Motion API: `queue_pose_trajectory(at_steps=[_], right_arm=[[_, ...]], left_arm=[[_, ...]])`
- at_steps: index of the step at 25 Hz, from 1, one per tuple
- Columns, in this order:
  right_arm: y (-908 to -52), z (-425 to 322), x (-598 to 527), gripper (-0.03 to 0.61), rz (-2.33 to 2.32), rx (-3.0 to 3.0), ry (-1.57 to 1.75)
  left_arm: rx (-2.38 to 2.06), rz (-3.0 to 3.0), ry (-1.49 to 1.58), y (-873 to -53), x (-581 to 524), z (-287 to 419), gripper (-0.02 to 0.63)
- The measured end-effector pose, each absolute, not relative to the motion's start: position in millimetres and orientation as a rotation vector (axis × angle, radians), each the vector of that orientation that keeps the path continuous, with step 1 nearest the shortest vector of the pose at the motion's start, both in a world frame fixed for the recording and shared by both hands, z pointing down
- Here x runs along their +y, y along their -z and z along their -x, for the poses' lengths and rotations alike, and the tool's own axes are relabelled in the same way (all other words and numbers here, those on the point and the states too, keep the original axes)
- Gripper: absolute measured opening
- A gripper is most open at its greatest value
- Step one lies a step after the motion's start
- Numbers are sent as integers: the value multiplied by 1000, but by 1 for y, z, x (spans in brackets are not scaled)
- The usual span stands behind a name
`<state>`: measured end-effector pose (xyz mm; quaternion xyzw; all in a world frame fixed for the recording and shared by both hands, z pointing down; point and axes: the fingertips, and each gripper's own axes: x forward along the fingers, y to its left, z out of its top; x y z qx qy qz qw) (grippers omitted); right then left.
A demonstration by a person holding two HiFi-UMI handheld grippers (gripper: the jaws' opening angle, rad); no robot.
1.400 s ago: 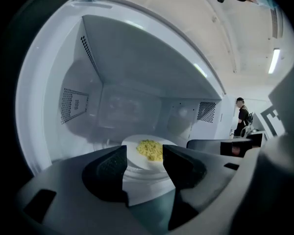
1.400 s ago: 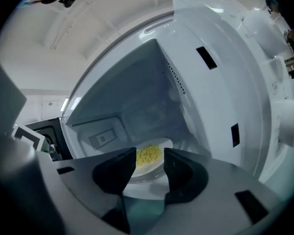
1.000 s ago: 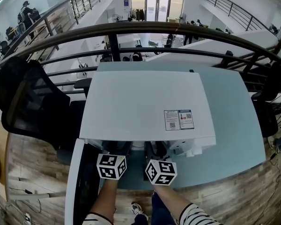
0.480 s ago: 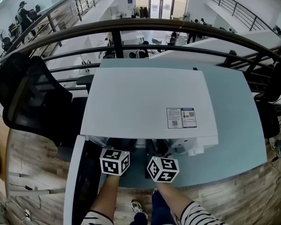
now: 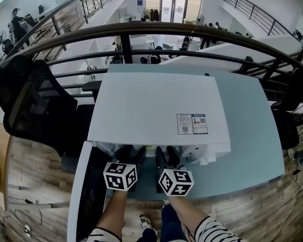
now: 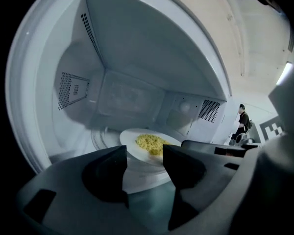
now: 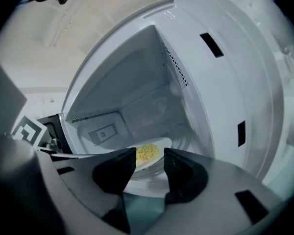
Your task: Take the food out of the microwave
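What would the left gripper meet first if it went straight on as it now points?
The left gripper would likely meet the white plate of yellow food in the open microwave first; depth is unclear.

Smooth matt microwave (image 5: 151, 110) top, glossy plate (image 6: 129, 142), matt blk plastic fingers (image 6: 105, 174), wood-grain floor (image 5: 30, 180).

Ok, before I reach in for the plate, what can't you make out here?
- Head view: the microwave top hides everything inside it and the jaw tips.
- Left gripper view: the left gripper covers the plate's near rim; the gap to it is unclear.
- Right gripper view: the right gripper covers the plate's front; the food is too small to identify.
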<state>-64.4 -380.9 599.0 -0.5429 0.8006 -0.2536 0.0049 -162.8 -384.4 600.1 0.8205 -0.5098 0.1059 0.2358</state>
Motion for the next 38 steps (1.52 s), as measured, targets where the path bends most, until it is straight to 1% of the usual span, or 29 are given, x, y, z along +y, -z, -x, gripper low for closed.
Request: queue_pose_trajectory(at_steps=[15, 19, 23, 27, 29, 30, 33, 38], right_arm=[[-606, 54, -348, 172, 1740, 2494, 816], [-611, 51, -349, 172, 1687, 2438, 912], [-614, 52, -352, 172, 1587, 2402, 1000], [-618, 54, -356, 172, 1525, 2399, 1056], [-619, 55, -356, 172, 1510, 2405, 1072], [-620, 56, -356, 166, 1512, 2413, 1073], [-621, 56, -354, 147, 1526, 2423, 1078], [-621, 55, -344, 133, 1529, 2421, 1102]], left_arm=[[-1378, -2199, -225, -607, -342, 161, 209], [-1390, -2099, -116, -611, -344, 174, 209], [-1317, -2043, -10, -613, -351, 171, 209], [-1283, -2005, 34, -617, -357, 166, 209], [-1283, -1998, 28, -620, -356, 165, 192], [-1288, -2000, 21, -621, -356, 164, 156], [-1301, -1999, 14, -622, -353, 164, 143], [-1300, -1983, 19, -621, -340, 164, 129]])
